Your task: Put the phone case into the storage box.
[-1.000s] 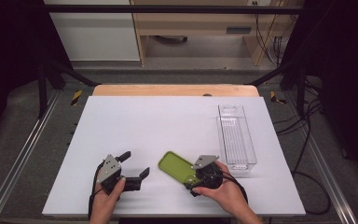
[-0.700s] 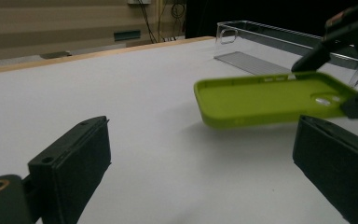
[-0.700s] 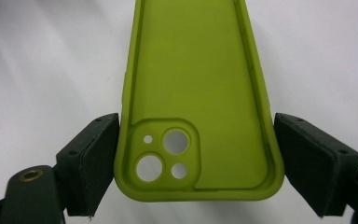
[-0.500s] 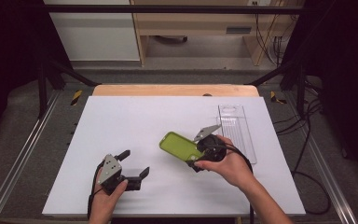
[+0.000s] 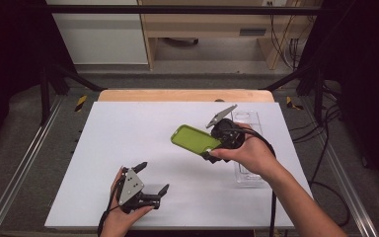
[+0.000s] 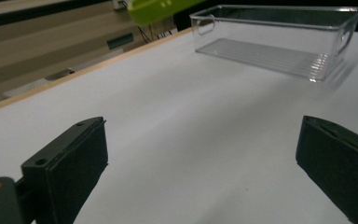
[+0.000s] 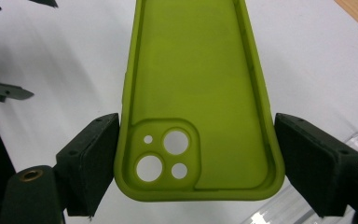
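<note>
At the near edge of the white table (image 5: 128, 128), the left gripper (image 5: 154, 178) rests low in the person's left hand, and its jaws stand wide apart with nothing between them. In the left gripper view, only bare table surface lies between the two black pads.

Farther in and to the right, the right gripper (image 5: 211, 147) is held above the table by the right hand (image 5: 249, 153). Its jaws are closed on a green phone case (image 5: 195, 139), pressing the two long sides near the end with the camera holes. The case is lifted clear of the table, its hollow inner side faces up, and it points toward the left.

Behind and partly under the right hand, a clear plastic bin (image 5: 249, 173) stands on the right part of the table.
</note>
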`<state>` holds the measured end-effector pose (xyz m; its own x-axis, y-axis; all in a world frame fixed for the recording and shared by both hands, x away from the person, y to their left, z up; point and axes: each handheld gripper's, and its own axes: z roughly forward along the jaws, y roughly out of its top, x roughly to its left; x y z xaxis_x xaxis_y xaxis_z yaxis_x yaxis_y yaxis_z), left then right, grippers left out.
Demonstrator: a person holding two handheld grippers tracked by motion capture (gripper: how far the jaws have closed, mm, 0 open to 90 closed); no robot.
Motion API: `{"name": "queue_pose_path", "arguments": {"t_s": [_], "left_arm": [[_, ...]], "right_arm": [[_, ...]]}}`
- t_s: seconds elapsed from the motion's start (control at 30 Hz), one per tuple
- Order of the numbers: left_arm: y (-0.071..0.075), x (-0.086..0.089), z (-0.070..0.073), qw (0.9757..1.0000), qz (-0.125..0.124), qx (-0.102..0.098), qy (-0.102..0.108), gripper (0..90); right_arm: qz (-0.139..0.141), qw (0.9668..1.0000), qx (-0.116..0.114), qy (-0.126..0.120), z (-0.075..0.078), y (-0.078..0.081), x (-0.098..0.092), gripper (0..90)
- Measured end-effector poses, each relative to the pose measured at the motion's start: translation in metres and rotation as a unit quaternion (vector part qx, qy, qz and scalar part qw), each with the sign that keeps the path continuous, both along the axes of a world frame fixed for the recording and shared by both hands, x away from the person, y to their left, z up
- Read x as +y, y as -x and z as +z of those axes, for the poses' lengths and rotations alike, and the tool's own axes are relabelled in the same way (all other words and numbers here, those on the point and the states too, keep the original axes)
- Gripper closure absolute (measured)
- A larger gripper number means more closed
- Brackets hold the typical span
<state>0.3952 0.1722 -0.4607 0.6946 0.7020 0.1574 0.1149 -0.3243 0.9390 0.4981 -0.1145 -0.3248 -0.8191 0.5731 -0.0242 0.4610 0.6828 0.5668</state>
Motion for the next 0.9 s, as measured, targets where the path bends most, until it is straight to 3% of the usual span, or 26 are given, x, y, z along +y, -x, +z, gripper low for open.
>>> {"name": "queue_pose_path", "arguments": {"t_s": [0.23,0.37,0.5,0.67,0.9], "left_arm": [[0.008,-0.01,0.007,0.9998,-0.013,-0.012,-0.01,2.1],[0.004,-0.01,0.015,0.9991,-0.011,-0.032,-0.026,2.4],[-0.003,-0.009,0.024,0.9984,-0.005,-0.038,-0.043,2.9],[-0.011,-0.012,0.037,0.9952,-0.009,-0.055,-0.08,3.4],[-0.016,-0.025,0.053,0.9908,-0.018,-0.074,-0.111,4.4]], "right_arm": [[0.003,0.9999,0.003,0.016,0.008,0.004,0.004,17.4],[0.005,0.9996,0.008,0.026,0.01,0.006,0.006,17.4],[0.006,0.9992,0.01,0.037,0.017,0.004,0.007,17.4],[0.005,0.9987,0.018,0.047,0.022,0.004,0.011,17.4],[0.01,0.9985,0.018,0.051,0.023,0.006,0.018,17.3]]}}
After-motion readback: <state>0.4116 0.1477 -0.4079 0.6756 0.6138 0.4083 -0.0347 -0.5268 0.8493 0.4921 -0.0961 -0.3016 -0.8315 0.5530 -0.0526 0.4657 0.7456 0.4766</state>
